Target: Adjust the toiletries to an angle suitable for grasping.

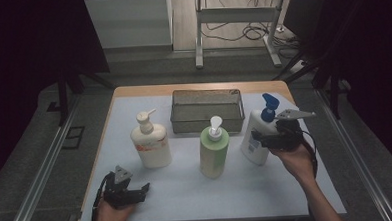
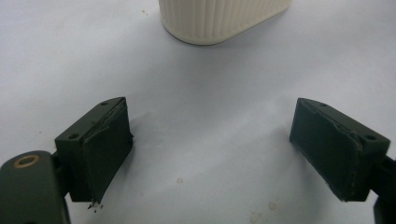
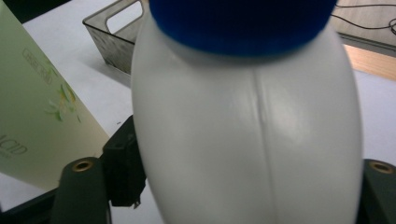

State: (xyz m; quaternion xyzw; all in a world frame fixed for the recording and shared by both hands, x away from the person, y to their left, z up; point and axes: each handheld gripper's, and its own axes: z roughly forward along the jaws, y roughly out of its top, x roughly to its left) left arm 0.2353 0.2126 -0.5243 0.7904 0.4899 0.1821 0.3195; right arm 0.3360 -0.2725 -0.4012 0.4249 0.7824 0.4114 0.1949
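Left tool (image 1: 137, 189): I have it low at the near left, jaws wide apart.
Right tool (image 1: 257, 137): at the right, my jaws clamp a bottle's sides.

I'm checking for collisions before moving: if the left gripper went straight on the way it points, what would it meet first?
Probably the cream ribbed bottle: it stands straight ahead of the open left gripper, with bare white table cover between; how far is unclear.

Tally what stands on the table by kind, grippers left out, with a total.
Pump bottles: 3, namely the cream bottle, the green bottle and the white bottle with blue pump, which sits between the right gripper jaws.
Mesh baskets: 1, the basket.
Total: 4
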